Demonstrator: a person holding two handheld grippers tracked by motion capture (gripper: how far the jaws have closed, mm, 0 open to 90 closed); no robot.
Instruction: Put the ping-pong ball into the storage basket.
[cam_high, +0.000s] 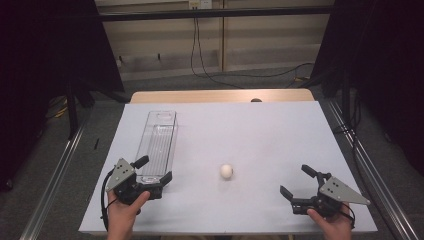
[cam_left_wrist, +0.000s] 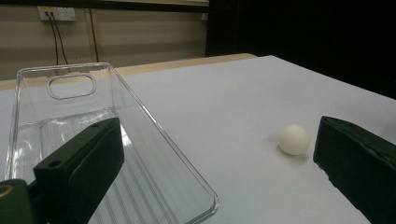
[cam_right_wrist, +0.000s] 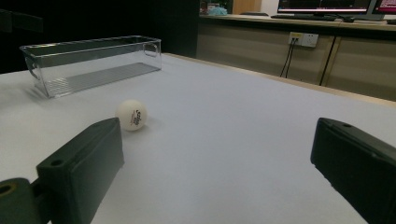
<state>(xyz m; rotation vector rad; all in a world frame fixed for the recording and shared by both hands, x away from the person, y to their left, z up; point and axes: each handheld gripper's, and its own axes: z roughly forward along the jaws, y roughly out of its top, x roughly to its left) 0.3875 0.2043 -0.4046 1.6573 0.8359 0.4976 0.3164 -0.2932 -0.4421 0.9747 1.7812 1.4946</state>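
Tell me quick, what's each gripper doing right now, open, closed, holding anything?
Left gripper: open, holding nothing, at the clear bin's near end.
Right gripper: open, holding nothing.

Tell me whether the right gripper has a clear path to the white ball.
Probably yes. The right gripper is open, and only bare table lies between it and the ball; the clear bin stands off beyond it.

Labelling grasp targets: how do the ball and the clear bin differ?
The ball is white, opaque and round; the clear bin is see-through, long and rectangular. The ball is far smaller than the bin. The ball lies in the open between the two tongs; the bin's near end sits between the jaws of the open left tongs. Both rest on the white table, untouched.
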